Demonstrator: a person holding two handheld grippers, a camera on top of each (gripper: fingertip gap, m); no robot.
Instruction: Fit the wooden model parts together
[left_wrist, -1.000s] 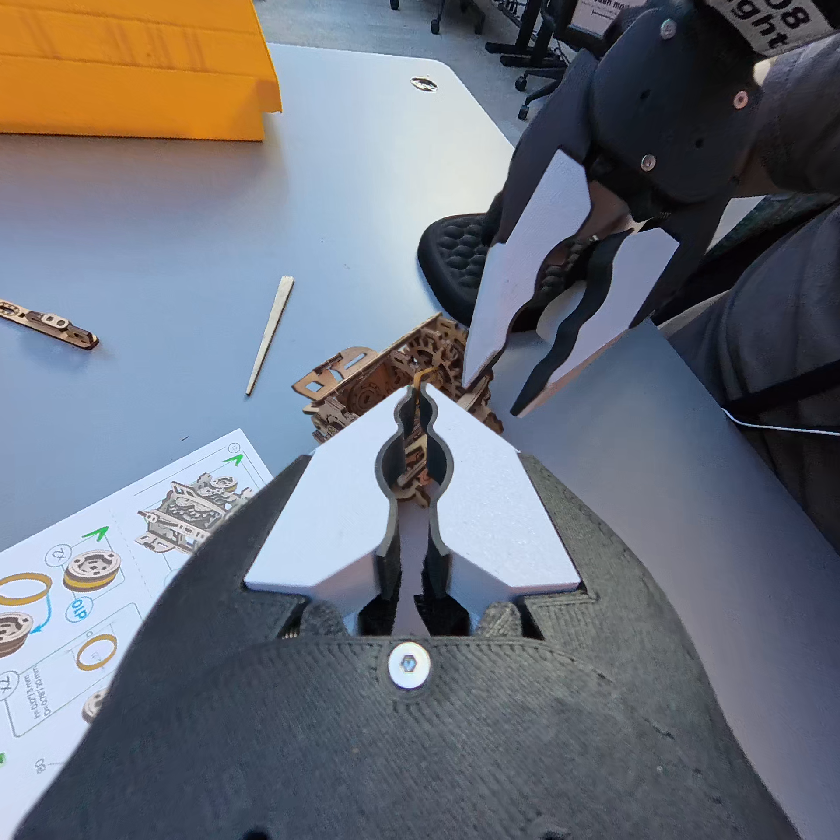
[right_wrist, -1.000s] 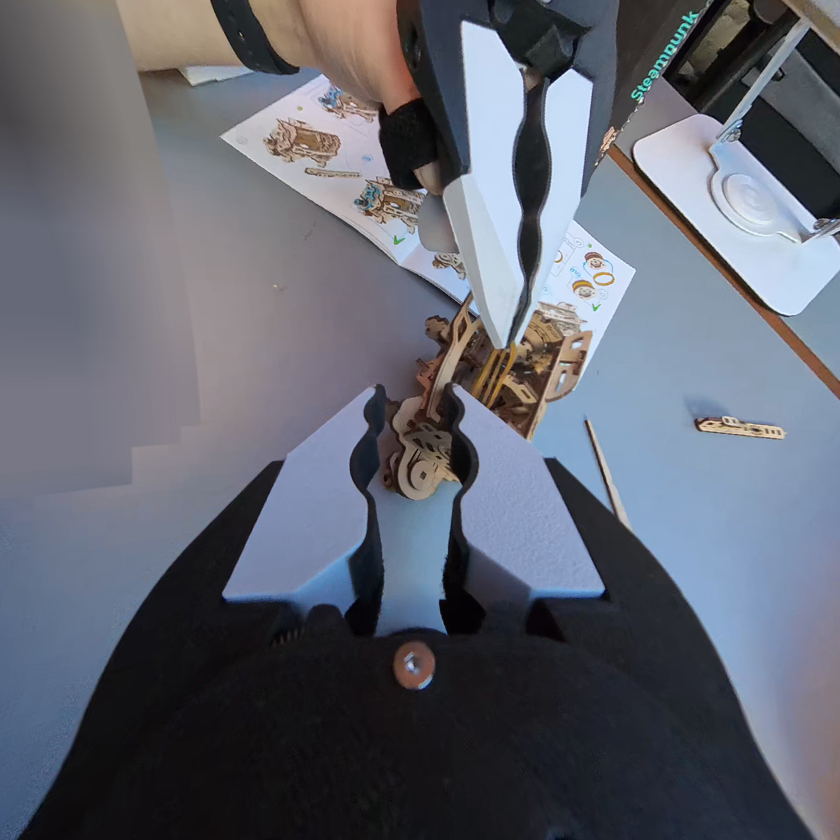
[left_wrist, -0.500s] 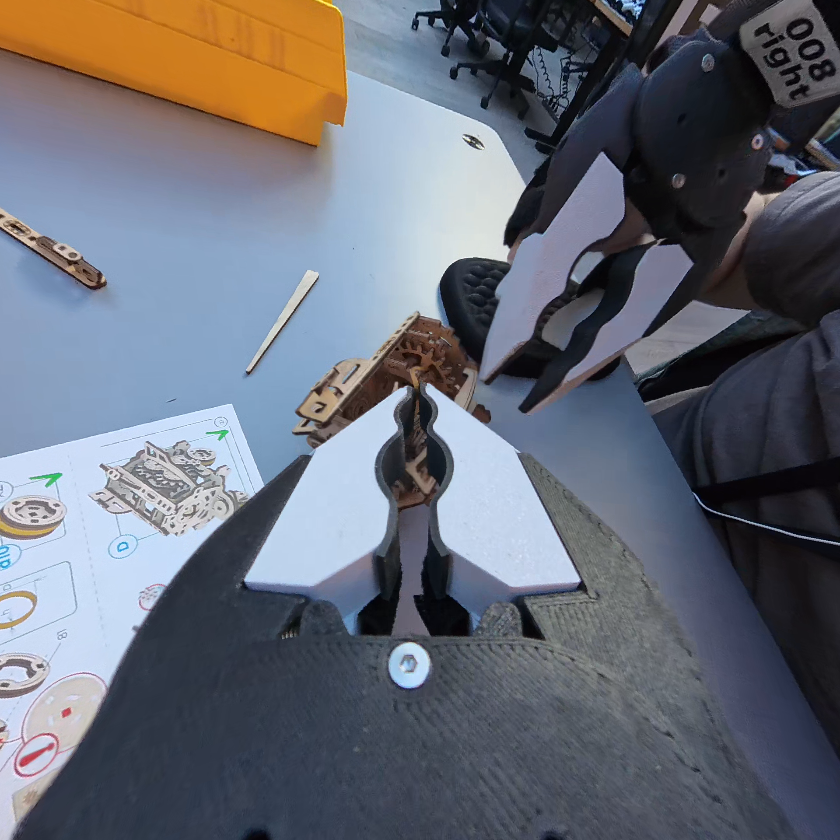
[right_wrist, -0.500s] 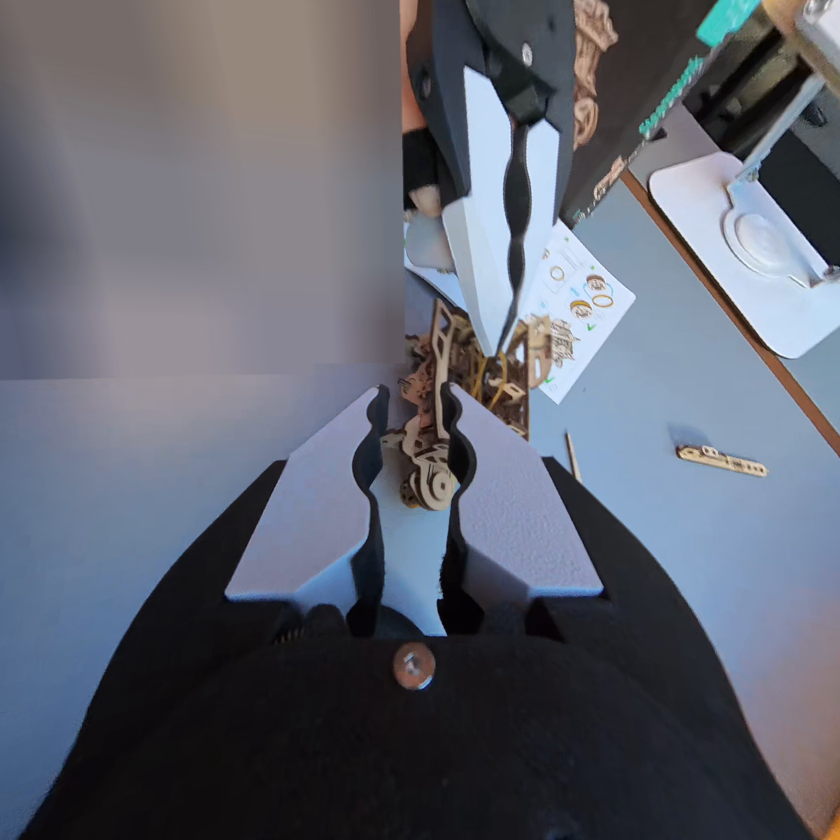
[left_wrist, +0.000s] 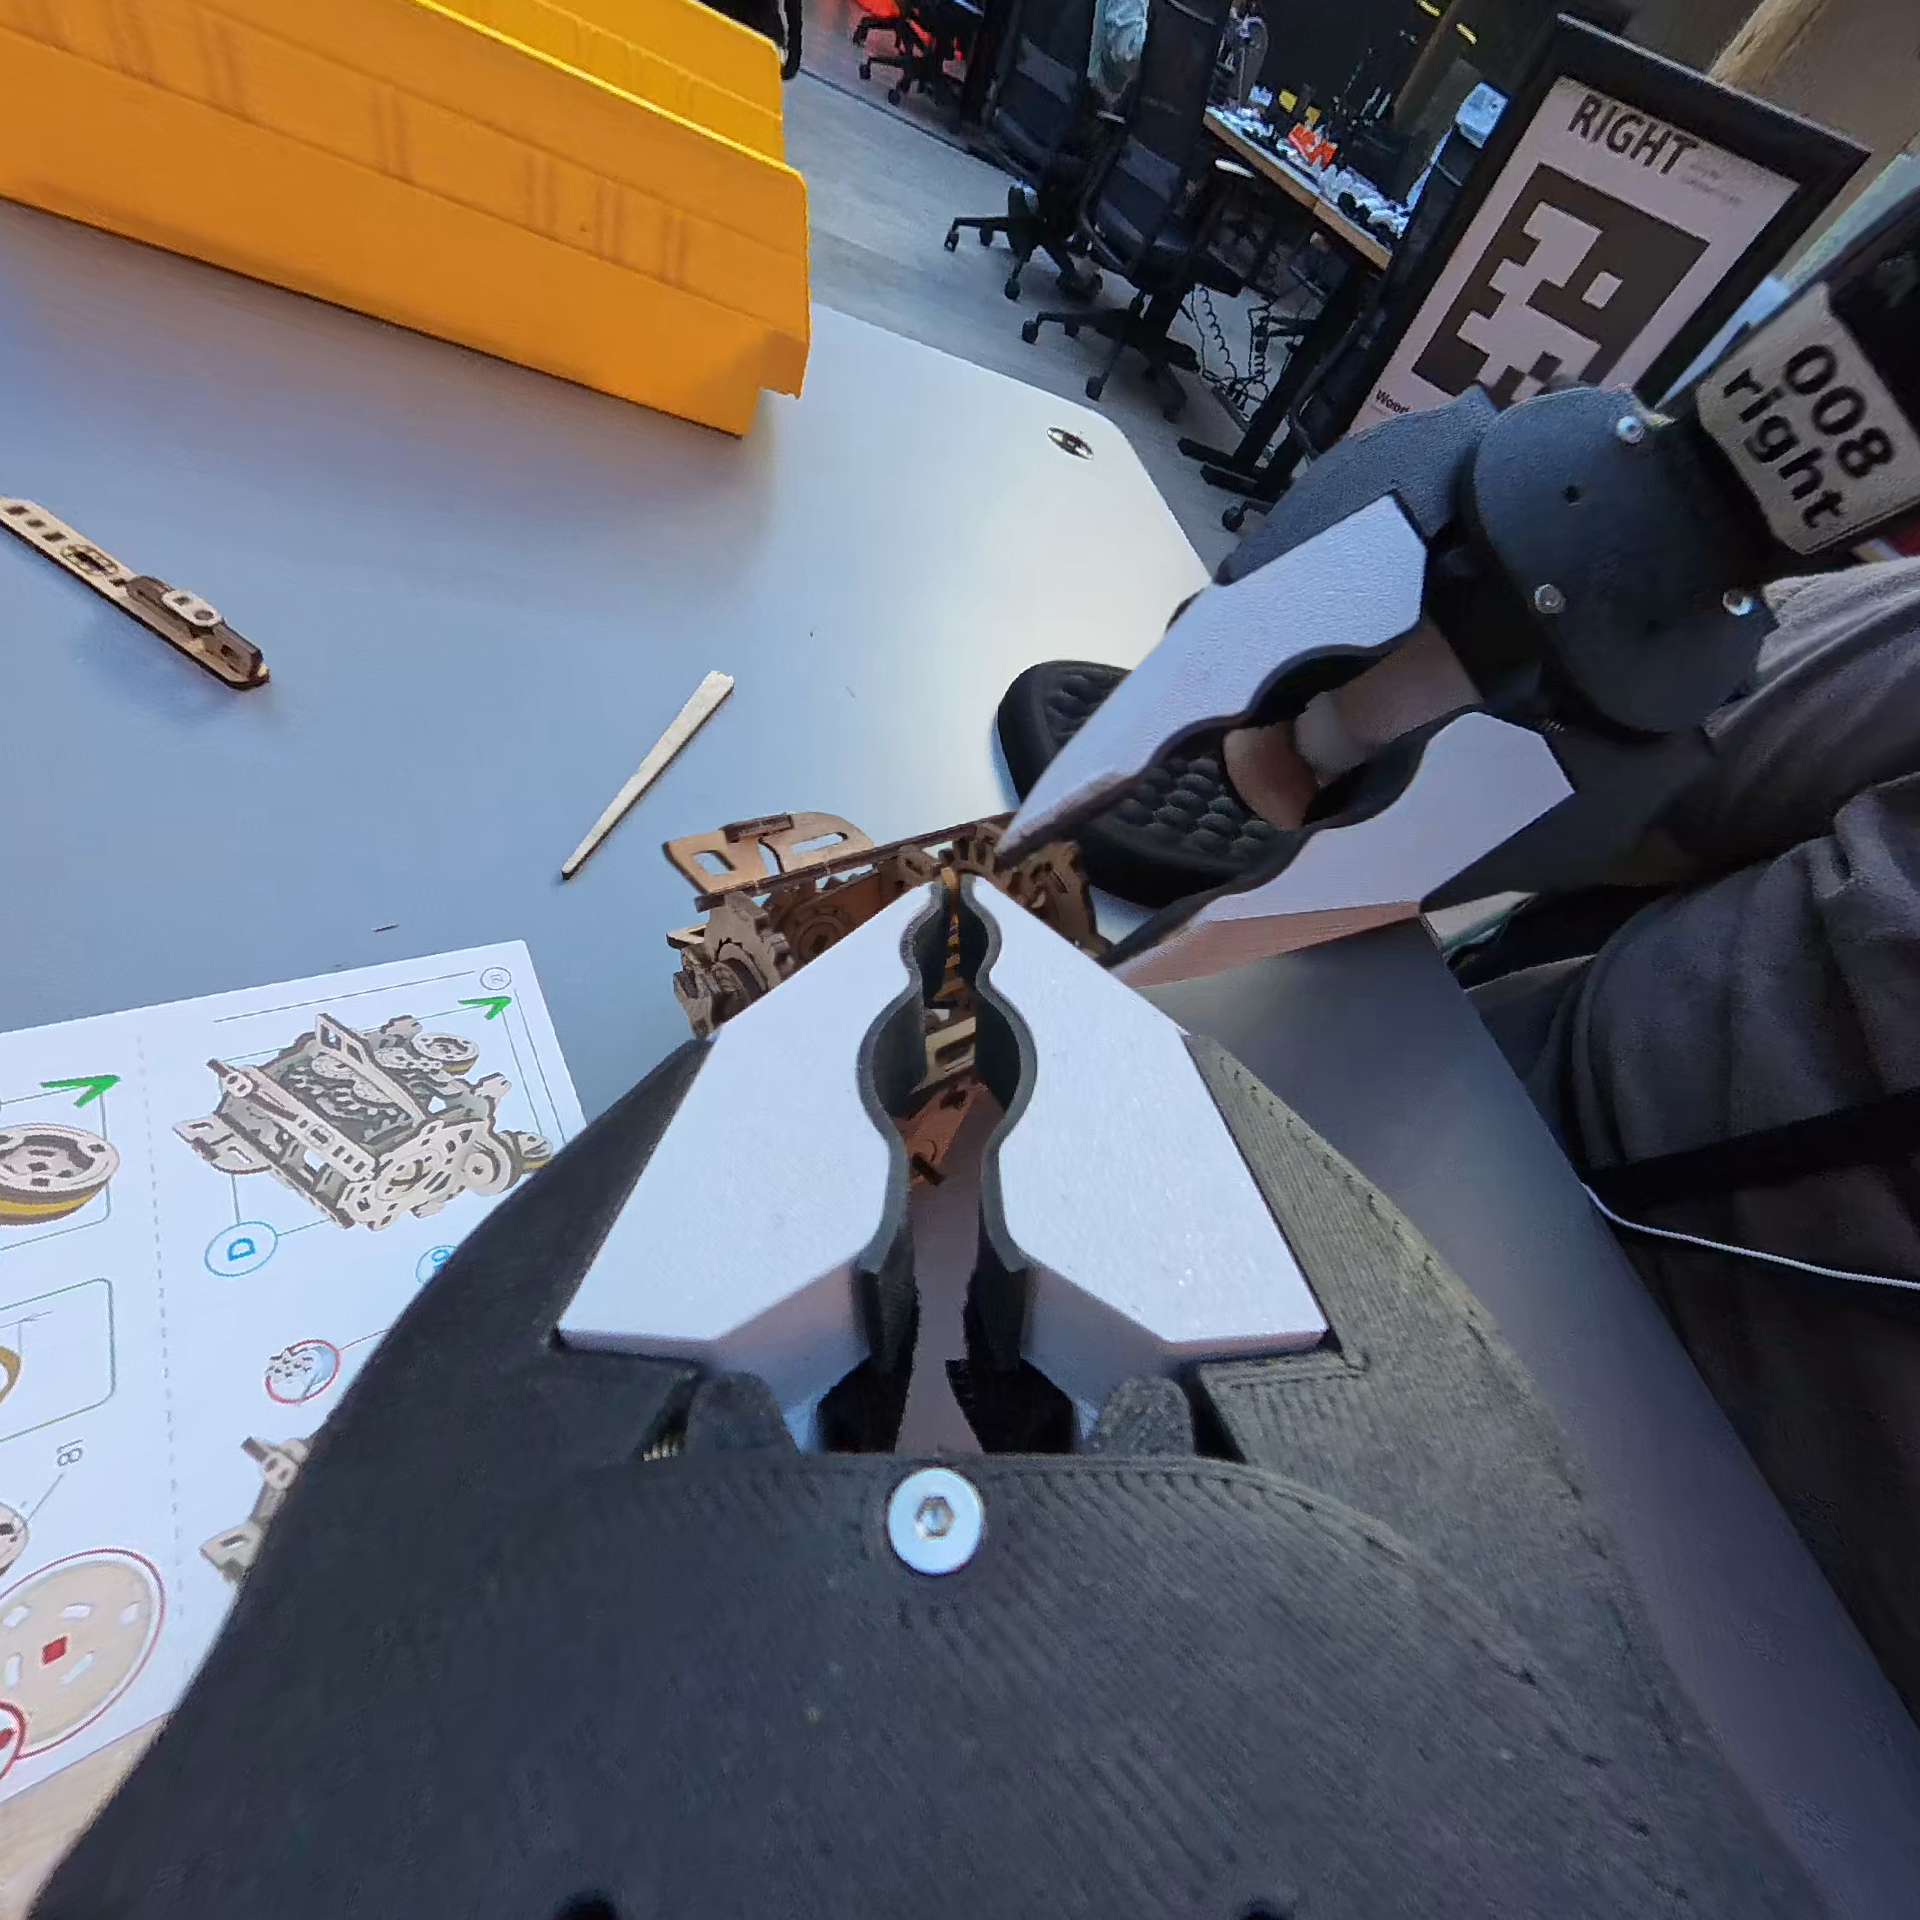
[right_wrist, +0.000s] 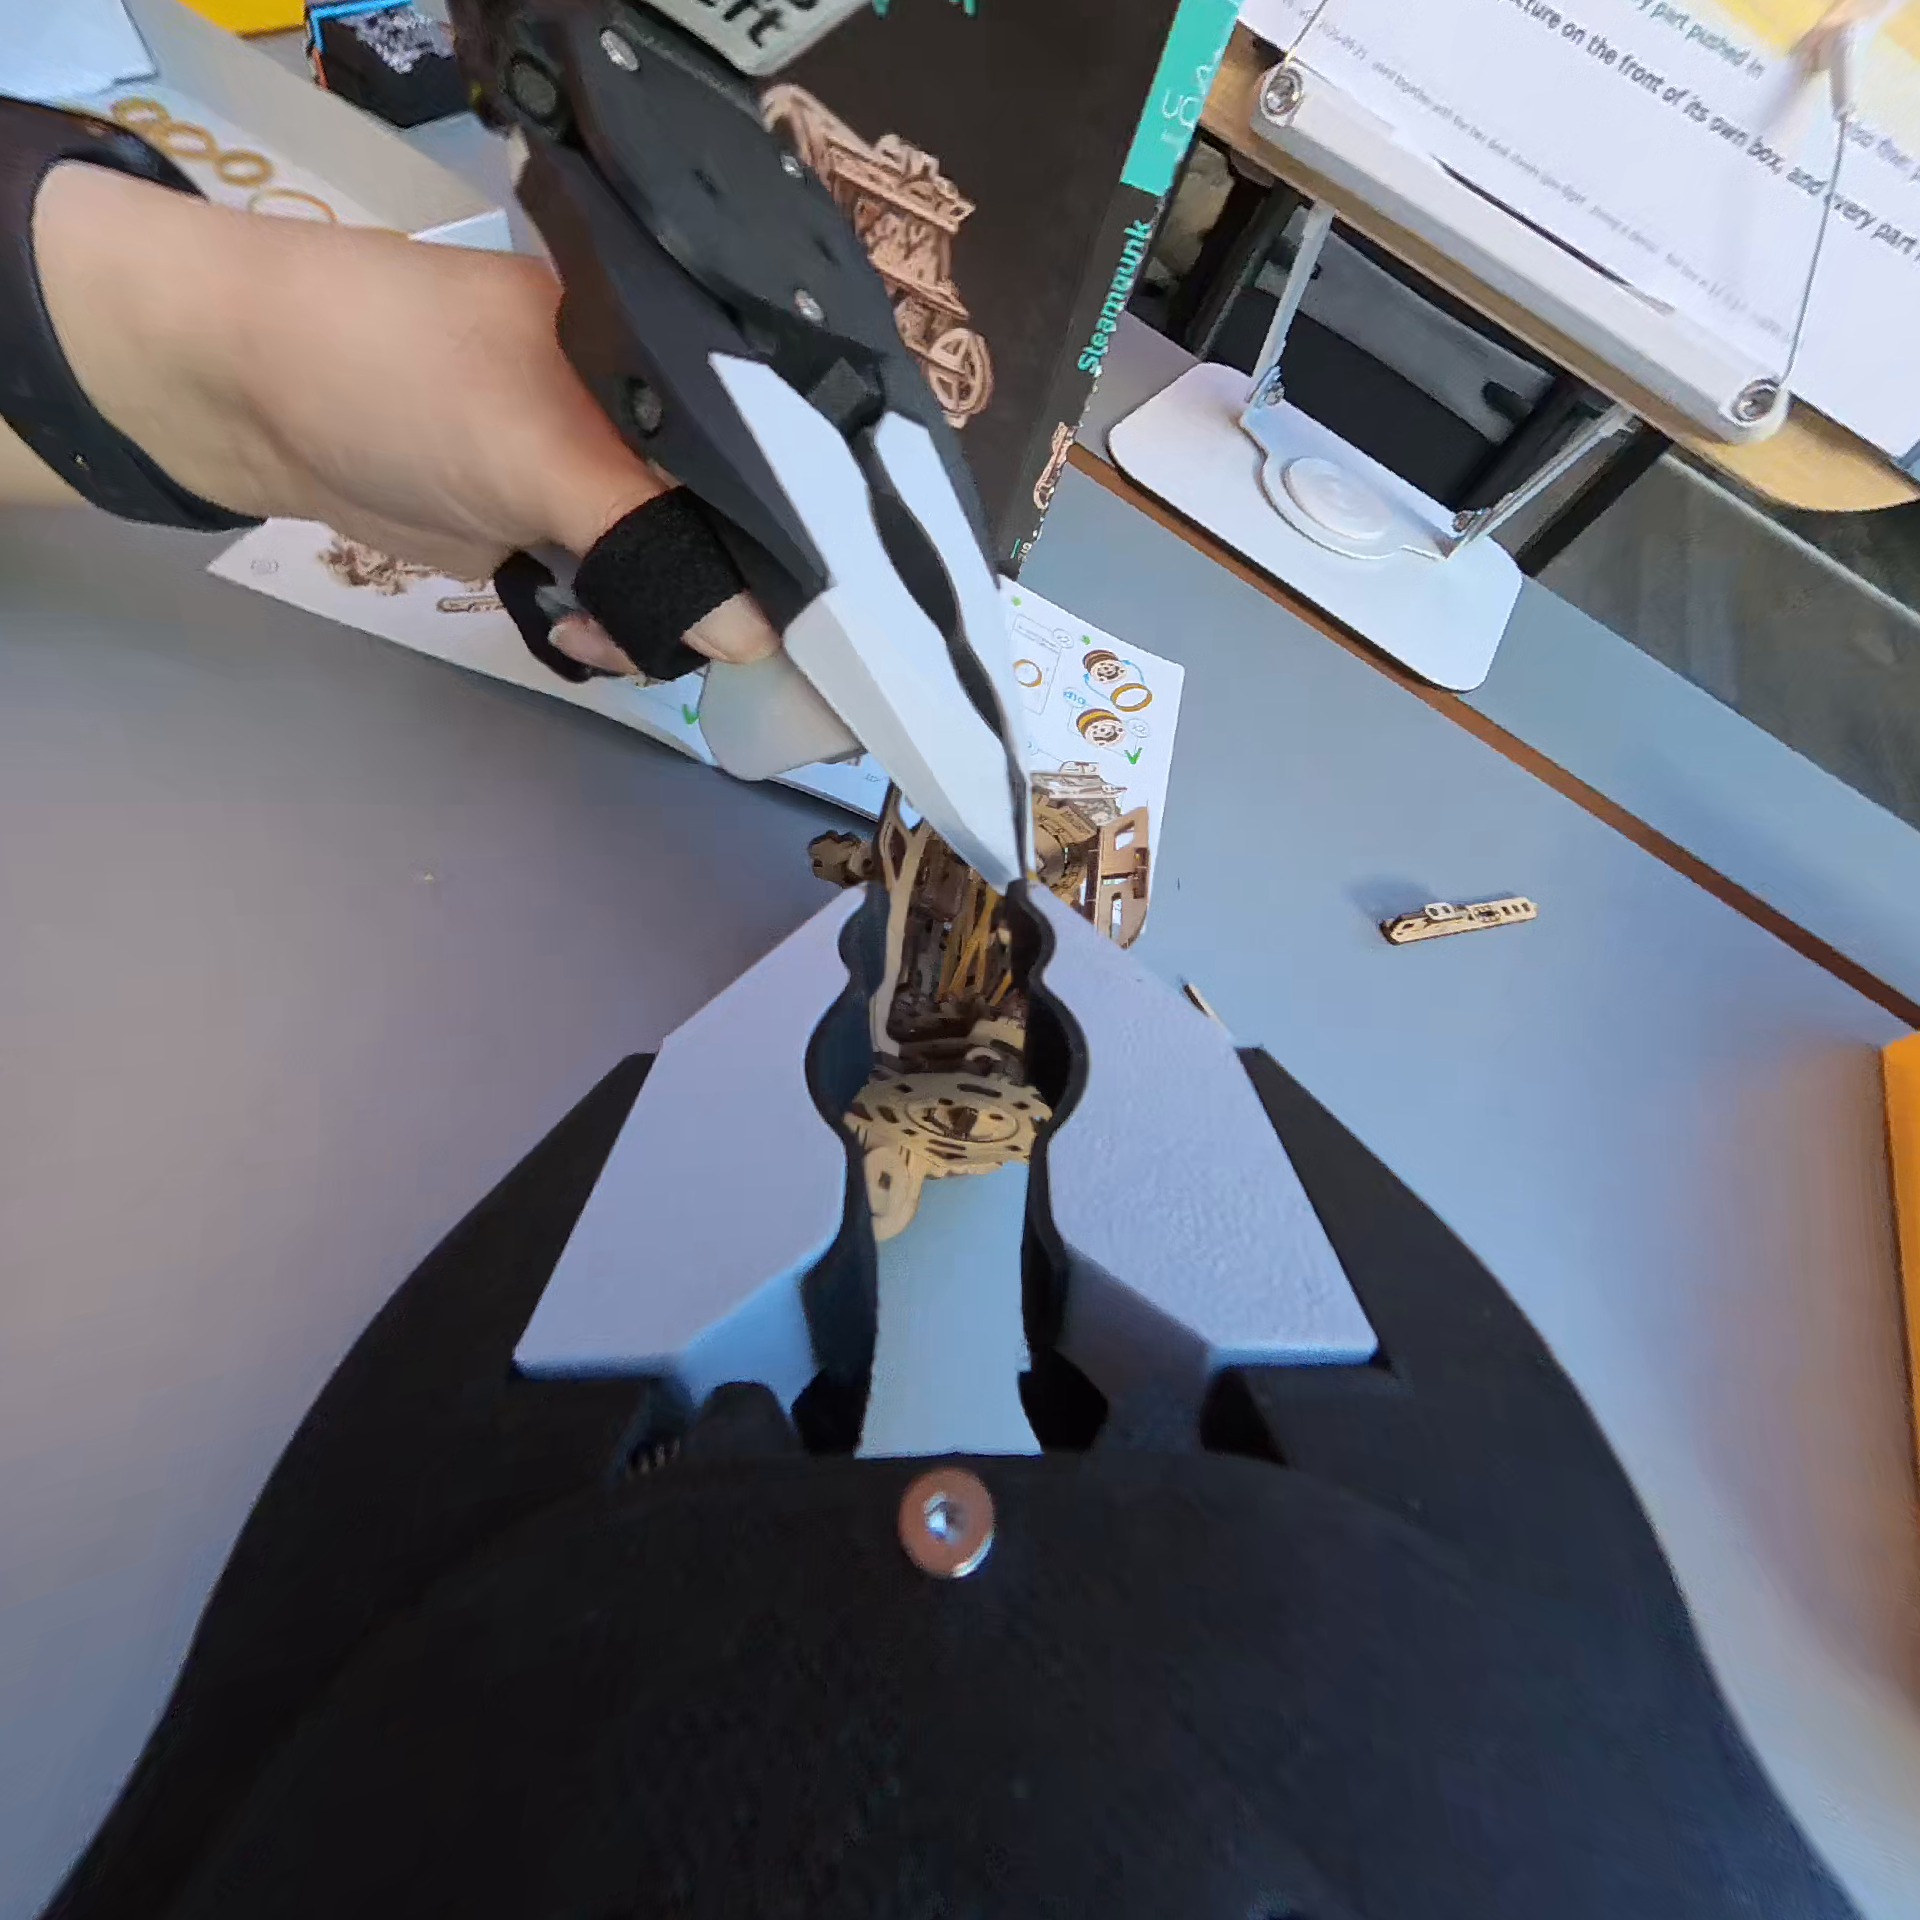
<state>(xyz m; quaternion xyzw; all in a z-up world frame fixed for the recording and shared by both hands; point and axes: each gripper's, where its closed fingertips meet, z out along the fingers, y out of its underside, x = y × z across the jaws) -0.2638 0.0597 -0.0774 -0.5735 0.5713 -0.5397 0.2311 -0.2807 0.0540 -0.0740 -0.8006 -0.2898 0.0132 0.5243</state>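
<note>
The wooden model (left_wrist: 790, 914), a brown laser-cut frame with gears, is at the table's near right edge. My left gripper (left_wrist: 948, 894) is shut on a thin yellow rubber band (right_wrist: 977, 940) strung inside the model. It also shows in the right wrist view (right_wrist: 1013, 878), reaching down from above. My right gripper (right_wrist: 940, 914) is shut on the wooden model (right_wrist: 935, 1122), with a side plate and a pale gear wheel between its pads. In the left wrist view the right gripper (left_wrist: 1058, 899) comes in from the right, one fingertip (left_wrist: 1008, 842) on a top gear.
An instruction sheet (left_wrist: 312, 1122) lies on the grey table (left_wrist: 468, 540) left of the model. A wooden stick (left_wrist: 649, 774), a loose wooden strip (left_wrist: 135, 597) and a yellow bin (left_wrist: 416, 187) lie farther off. A dark kit box (right_wrist: 1039, 208) and a white stand (right_wrist: 1351, 520) are behind. The grippers are tip to tip, or close to it. The wooden stick (left_wrist: 649, 774) is about equally far from each gripper, around 15 centimeters.
Both grippers have turned and tilted together with the model between them. The model has slid a little deeper between my right fingers. Both grasps have stayed as they were.
</note>
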